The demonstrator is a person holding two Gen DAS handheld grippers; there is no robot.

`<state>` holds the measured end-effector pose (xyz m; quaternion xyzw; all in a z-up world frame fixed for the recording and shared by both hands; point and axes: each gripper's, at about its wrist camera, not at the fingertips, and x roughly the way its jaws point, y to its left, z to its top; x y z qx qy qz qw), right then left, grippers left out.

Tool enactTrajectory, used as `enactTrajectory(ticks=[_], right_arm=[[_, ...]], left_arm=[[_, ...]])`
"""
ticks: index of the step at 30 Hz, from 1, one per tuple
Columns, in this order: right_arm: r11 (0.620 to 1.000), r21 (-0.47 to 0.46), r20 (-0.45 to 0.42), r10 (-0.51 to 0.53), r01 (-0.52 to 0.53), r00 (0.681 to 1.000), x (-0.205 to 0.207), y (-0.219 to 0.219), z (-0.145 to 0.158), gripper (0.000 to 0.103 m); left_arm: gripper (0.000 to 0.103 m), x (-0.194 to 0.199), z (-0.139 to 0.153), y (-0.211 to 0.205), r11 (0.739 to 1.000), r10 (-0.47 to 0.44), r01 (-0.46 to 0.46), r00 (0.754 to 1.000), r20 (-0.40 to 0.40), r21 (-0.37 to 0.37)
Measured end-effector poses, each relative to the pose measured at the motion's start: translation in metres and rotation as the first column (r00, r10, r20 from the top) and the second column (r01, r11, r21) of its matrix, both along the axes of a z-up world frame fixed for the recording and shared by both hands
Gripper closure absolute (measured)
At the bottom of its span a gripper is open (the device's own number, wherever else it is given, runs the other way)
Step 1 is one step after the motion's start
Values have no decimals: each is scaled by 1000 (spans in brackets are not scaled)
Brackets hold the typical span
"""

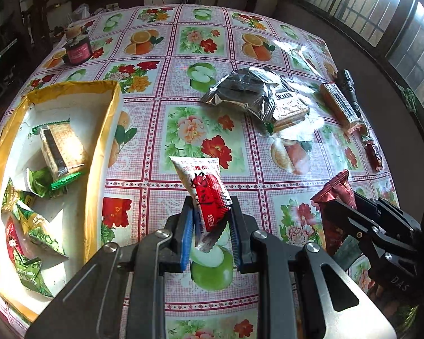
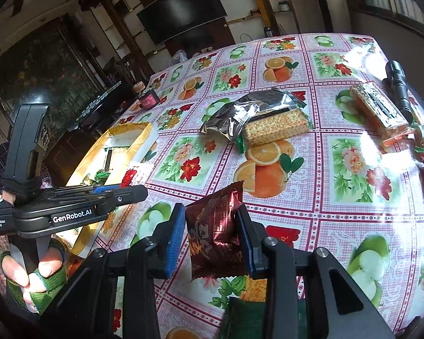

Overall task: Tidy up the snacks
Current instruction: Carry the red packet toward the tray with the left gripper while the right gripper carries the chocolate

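Partly hidden by the left tool [image 1: 210,220], a red-white packet [image 1: 209,195] sits clamped.

Bare cloth on the desk [image 1: 166,84] runs from the yellow-rimmed box [image 1: 110,130] at the left edge across to the silver foil bag [image 1: 240,90] mid-desk. Cracker packs [image 2: 277,127], an orange wafer pack [image 2: 378,110] and a black flashlight [image 2: 398,87] crowd the right edge. A dark jar [image 1: 77,49] stands by the far left corner.

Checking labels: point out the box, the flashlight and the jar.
box [image 1: 114,130], left wrist view, its yellow right wall
flashlight [image 2: 399,87], right wrist view, mid-barrel
jar [image 1: 77,52], left wrist view, its pink label
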<state>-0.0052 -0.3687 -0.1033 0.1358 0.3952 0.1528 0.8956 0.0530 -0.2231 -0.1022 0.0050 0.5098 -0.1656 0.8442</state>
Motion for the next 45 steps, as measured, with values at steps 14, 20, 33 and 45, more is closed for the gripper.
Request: enactTrajectory(ticks=[14,20,33,45], right_arm=[[1000,-6,44,3,-2,999,-13,18,17,67],[1000,-8,47,20,-20,999,-12,30,19,67],[998,-11,44,65,-64,997,-7,55,23,67],[994,-8,47,111,-111,993,-2,78,25,67]], left_arm=[[78,-34,26,18,999,28,-31,993,111,27],[78,-42,31,30,998,47,-52,990,136,31],[78,-49,36,50,997,75,-78,985,158,13],[78,-50,37,73,993,115,-118,977,178,10]])
